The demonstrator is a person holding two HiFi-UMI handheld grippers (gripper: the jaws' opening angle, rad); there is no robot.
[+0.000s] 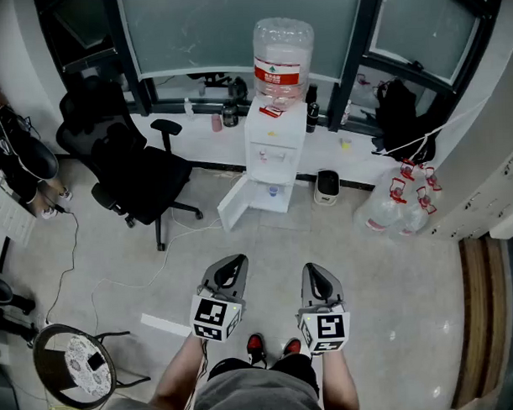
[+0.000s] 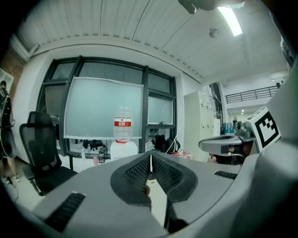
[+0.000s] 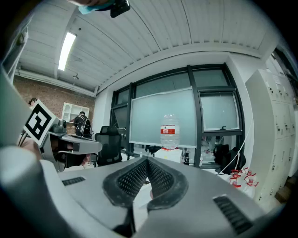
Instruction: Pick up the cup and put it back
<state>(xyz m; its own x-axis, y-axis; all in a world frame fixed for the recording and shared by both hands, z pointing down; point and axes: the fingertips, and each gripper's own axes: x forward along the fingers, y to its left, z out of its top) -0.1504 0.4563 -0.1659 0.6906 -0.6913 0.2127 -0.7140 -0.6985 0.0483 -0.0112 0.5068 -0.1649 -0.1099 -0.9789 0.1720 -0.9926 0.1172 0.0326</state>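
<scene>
Holding: a left gripper (image 1: 233, 261) and a right gripper (image 1: 314, 270), side by side above the floor (image 1: 267, 267), both aimed at the window wall.
Fingers: each pair is pressed together, with nothing between them.
Feet: two red-and-black shoes (image 1: 255, 346) just below the grippers.
Floor: pale glossy tiles; a thin cable (image 1: 77, 248) trails across the left part.
Stool: one round seat (image 1: 76, 366) on a dark frame, low at the left.
Chair: one black office chair (image 1: 129, 162) on casters, left of the middle.
Dispenser: one white water dispenser (image 1: 274, 149) against the long white surface (image 1: 187, 131), its lower door (image 1: 236, 202) swung open.
Cup: a small pale thing (image 1: 273, 191) stands in the open lower compartment; it may be the cup, but it is too small to be sure, and it is well apart from both grippers.
Bottle: one large clear bottle (image 1: 282, 60) sits upside down on top.
Writing: its red label has print too small to read.
Right side: a cluster of empty clear bottles (image 1: 399, 207) with red fittings on the floor, beside pale lockers (image 1: 491, 183).
Window: frosted panes (image 1: 233, 28) in dark frames.
</scene>
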